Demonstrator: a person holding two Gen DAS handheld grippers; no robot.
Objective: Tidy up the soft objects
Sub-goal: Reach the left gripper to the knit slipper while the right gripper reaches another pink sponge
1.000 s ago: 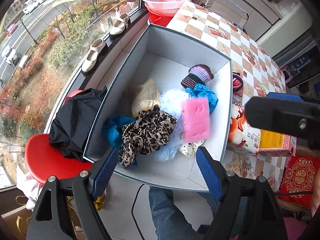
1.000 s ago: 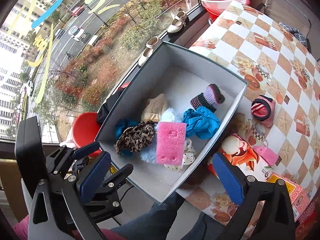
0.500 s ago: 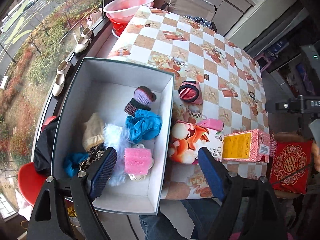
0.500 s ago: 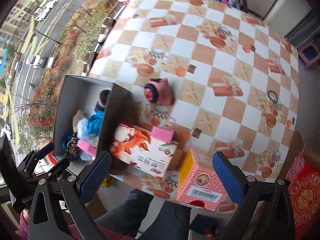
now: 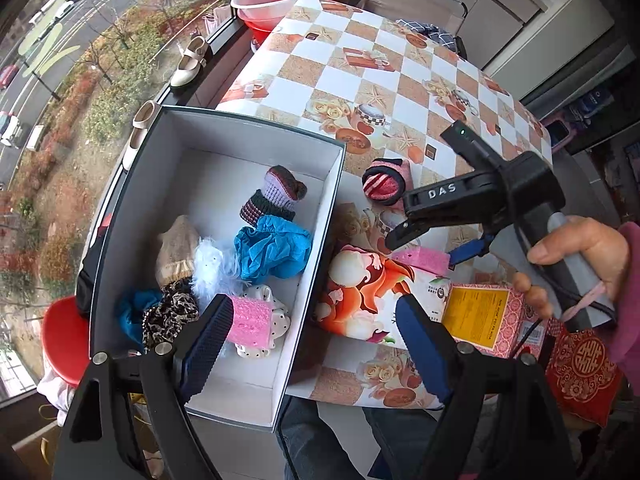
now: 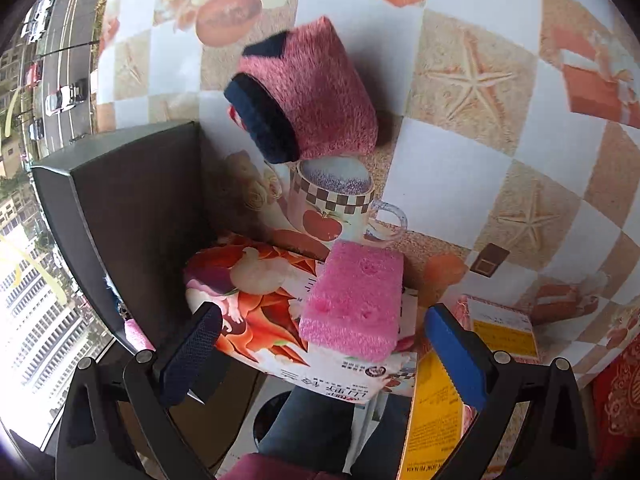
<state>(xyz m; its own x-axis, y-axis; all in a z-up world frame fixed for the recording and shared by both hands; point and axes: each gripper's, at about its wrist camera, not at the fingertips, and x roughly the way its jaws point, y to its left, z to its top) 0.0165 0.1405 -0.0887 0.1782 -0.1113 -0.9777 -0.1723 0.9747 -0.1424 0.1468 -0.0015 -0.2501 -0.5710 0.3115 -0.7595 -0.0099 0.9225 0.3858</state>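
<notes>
The pink sponge lies on top of a flowery packet at the near edge of the counter, just beside the outer wall of the grey box. The right gripper hangs over it with its jaws wide apart and nothing between the pads; the sponge sits in the gap ahead of them, untouched. The block looks feather-light and squashy, so I'd judge it will give under the pads and wants a pinch across its two long sides, near the middle, without crushing it flat. It should not slip, being rough foam.

Further in from the edge rests a fuzzy pink wristband, equally soft, touching nothing but the cloth.

The left gripper hovers above the box's near wall, jaws spread and empty. Inside the box are a second pink sponge, a blue crumpled cloth, a white fluffy ball, a leopard scrunchie, a knitted purple cuff and a beige piece, heaped toward the near end.
</notes>
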